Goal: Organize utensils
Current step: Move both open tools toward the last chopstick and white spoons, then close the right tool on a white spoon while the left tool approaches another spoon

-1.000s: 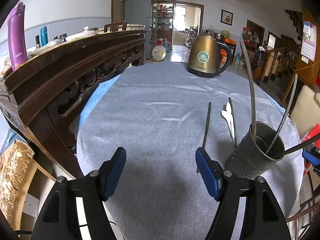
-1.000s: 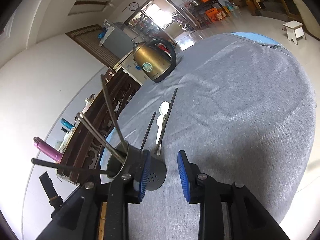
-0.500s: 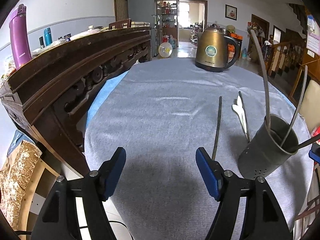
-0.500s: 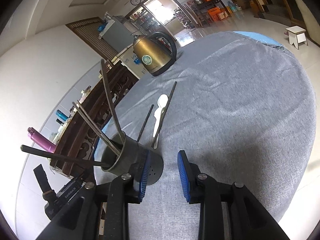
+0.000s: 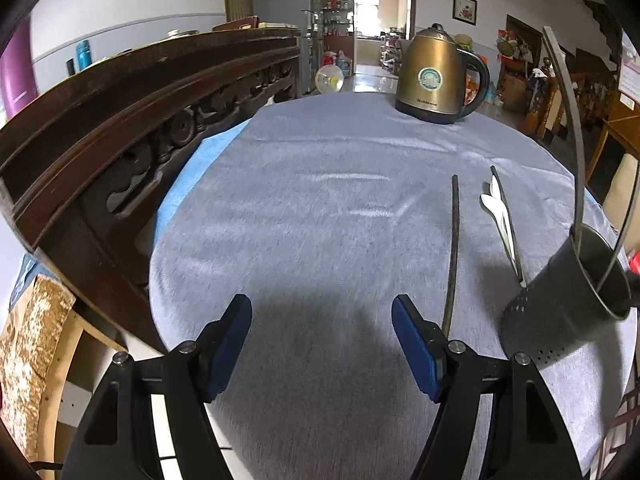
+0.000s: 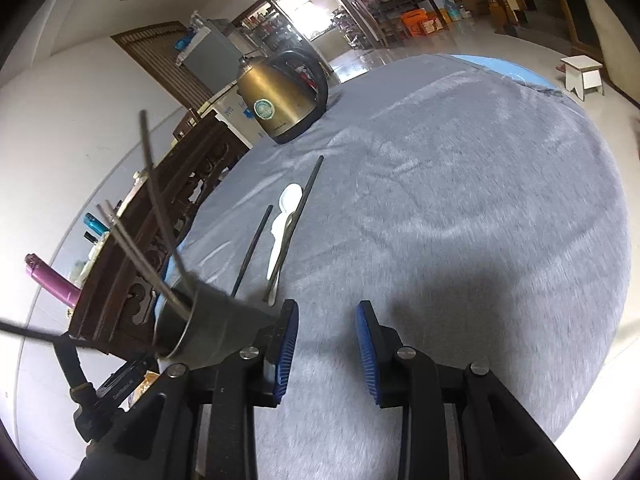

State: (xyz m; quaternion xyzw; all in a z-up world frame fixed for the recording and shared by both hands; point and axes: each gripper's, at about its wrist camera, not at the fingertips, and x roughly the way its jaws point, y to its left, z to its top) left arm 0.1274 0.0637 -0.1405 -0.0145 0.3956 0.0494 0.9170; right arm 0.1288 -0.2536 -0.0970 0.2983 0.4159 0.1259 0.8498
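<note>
In the left wrist view my left gripper (image 5: pixel 324 344) is open and empty above the grey tablecloth (image 5: pixel 320 208). Just right of its right finger lies a dark chopstick (image 5: pixel 454 248). Further right lie a white spoon (image 5: pixel 498 210) and a second chopstick (image 5: pixel 510 232). A dark perforated utensil holder (image 5: pixel 568 300) with long utensils in it stands at the right edge. In the right wrist view my right gripper (image 6: pixel 326 348) is open, with only cloth between its fingers. The holder (image 6: pixel 212 328) is close to the left of its left finger. The dark chopstick (image 6: pixel 252 252), spoon (image 6: pixel 284 216) and second chopstick (image 6: pixel 304 200) lie beyond.
A brass-coloured kettle (image 5: pixel 434 76) stands at the table's far side. A carved dark wooden bench back (image 5: pixel 140 120) runs along the left edge, with bottles behind it. A white stool (image 6: pixel 582 74) stands on the floor beyond the table.
In the left view the holder and loose utensils have slid right and the table looks nearer. In the right view the holder has shifted left, close beside the left finger. Both grippers stay open.
</note>
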